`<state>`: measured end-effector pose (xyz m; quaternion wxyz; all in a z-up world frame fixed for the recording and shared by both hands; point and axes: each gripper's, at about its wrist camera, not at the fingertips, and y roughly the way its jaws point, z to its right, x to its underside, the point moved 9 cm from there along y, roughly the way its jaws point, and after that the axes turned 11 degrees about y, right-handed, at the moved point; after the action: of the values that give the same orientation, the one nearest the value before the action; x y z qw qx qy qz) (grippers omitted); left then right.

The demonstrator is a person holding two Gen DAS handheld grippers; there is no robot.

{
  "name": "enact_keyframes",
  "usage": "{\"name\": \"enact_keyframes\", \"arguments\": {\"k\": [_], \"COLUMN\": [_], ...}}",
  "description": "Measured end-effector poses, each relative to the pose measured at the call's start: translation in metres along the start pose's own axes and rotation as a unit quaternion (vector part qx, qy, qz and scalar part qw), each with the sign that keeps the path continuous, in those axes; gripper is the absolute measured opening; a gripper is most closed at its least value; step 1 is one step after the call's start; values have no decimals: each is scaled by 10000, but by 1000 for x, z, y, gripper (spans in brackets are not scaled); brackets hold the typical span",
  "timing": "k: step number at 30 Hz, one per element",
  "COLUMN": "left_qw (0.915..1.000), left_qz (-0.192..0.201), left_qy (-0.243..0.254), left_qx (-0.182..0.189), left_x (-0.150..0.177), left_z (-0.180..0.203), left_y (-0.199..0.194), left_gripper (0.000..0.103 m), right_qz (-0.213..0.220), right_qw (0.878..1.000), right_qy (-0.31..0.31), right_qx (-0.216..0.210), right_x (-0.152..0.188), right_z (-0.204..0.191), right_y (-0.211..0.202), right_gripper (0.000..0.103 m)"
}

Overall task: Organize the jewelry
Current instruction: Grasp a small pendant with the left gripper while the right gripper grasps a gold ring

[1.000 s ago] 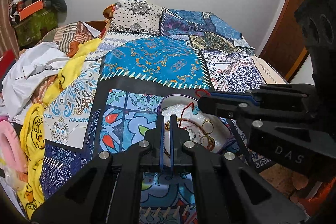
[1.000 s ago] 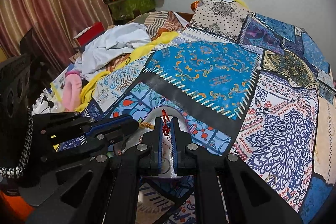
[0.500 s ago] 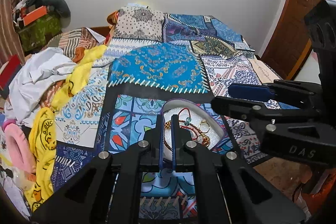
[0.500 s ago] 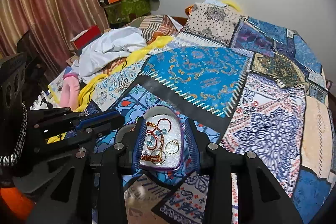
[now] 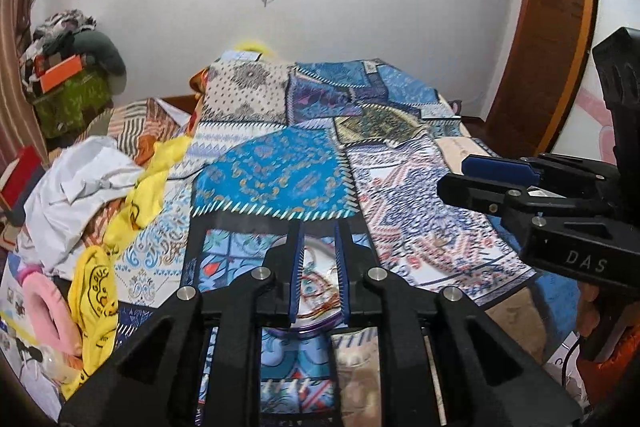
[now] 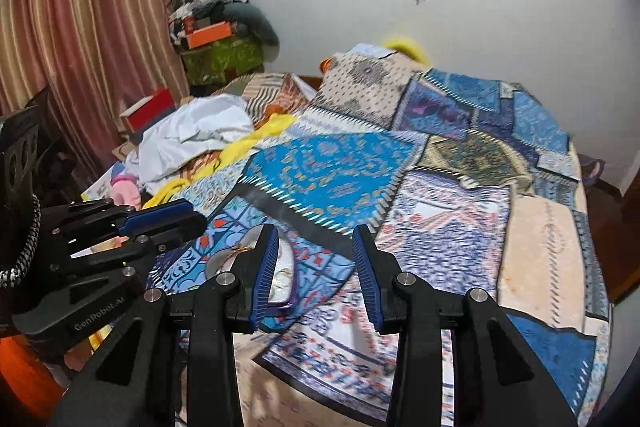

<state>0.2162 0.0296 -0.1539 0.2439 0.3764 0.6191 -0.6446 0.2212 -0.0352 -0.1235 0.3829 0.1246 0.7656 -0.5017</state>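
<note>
Jewelry (image 5: 318,287) sits in a little oval tray (image 5: 316,327) with a purple rim, lying flat on the bed (image 5: 280,171) near its front edge, on the blue tile-pattern part of the patchwork cover. It's a tangle of red cord, gold chain and a ring or two; pieces are too blurry to sort out one by one. From the right wrist view the tray (image 6: 280,267) has its long axis running away from the camera up the bed, one narrow end pointing toward the pillows.

Left hand-held gripper (image 5: 319,275) hangs above the tray, not touching it. Its jaws are opening, only a narrow gap so far, and nothing is between them; the jewelry just shows through the gap down below. Right hand-held gripper (image 6: 316,271) is spread wider, also holding nothing, with the tray peeking out behind its left finger (image 6: 266,267), so it's a bit off to the side of the tray.

White and yellow clothes (image 5: 80,187) are piled along the left edge of the bed.
</note>
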Motion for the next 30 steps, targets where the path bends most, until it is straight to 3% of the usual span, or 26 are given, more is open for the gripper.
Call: {"name": "enact_keyframes", "arguments": {"k": [8, 18, 30], "left_qw": [9996, 9966, 9870], "left_qz": [85, -242, -949], "left_qy": [207, 557, 674], "left_qx": [171, 561, 1112], "left_x": [-17, -18, 16], "left_z": [35, 79, 122], "left_y": [4, 41, 93], "left_gripper": [29, 31, 31], "right_qz": [290, 267, -124], "right_qw": [9985, 9934, 9918], "right_qy": [326, 826, 1047], "right_qx": [334, 753, 729], "right_x": [-3, 13, 41], "right_z": [47, 109, 133], "right_y": [-30, -46, -27], "right_gripper": [35, 36, 36]}}
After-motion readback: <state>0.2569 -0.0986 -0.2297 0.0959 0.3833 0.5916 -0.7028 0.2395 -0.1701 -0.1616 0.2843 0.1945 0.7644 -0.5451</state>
